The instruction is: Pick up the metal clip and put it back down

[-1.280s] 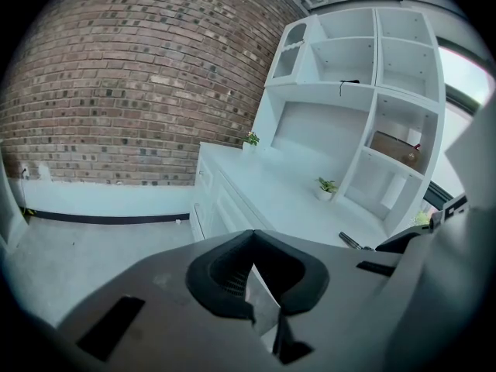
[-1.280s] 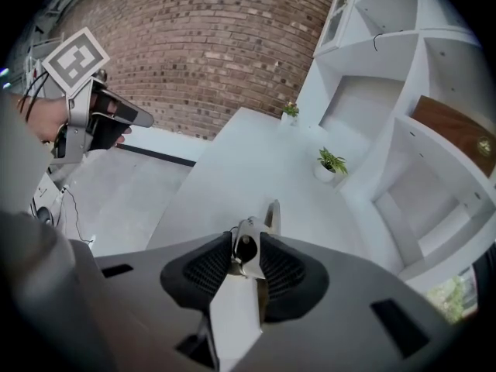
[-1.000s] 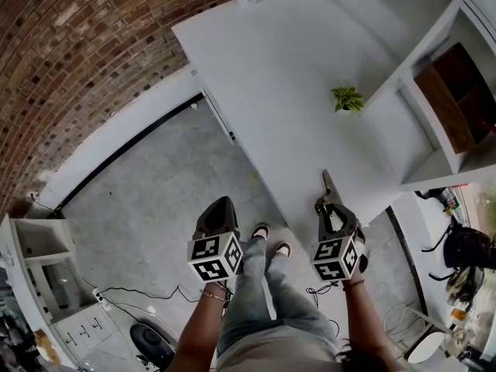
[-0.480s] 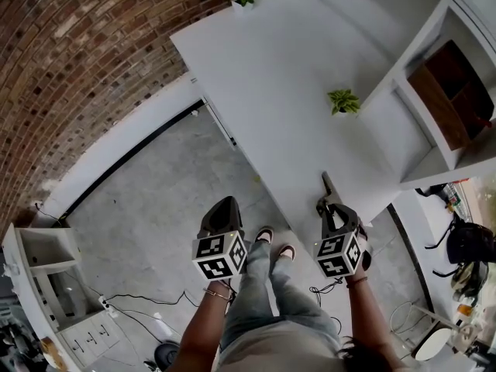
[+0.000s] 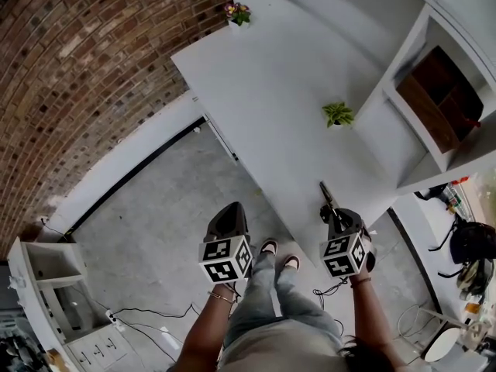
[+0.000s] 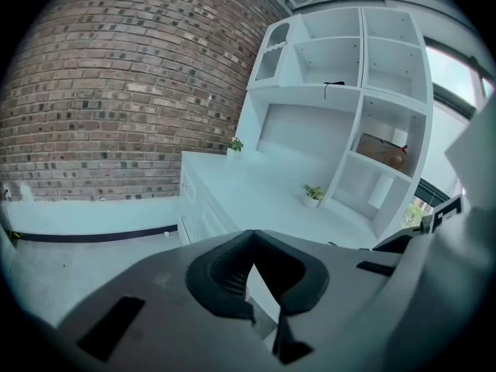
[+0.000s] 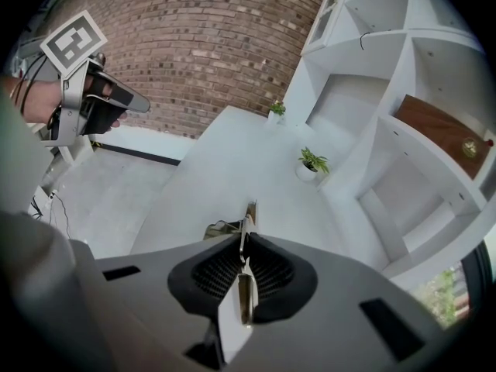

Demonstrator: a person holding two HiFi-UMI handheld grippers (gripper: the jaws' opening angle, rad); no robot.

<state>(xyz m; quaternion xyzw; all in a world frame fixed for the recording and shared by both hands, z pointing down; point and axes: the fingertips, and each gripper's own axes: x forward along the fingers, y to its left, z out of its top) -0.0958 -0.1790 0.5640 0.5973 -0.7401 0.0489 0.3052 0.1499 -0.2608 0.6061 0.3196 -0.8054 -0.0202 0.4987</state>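
Two shut jaw pairs: right gripper (image 7: 245, 246) holds metal clip (image 7: 243, 293) above table (image 5: 263, 91), left gripper (image 6: 253, 239) empty at 9 o'clock; next likely lower, release.

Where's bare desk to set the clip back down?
Most of the white desk is bare: the wide stretch between the flower pot at the far corner and the green plant, and the near end ahead of the right tool holding the metal clip. Tightest by the green plant beside the shelf unit.
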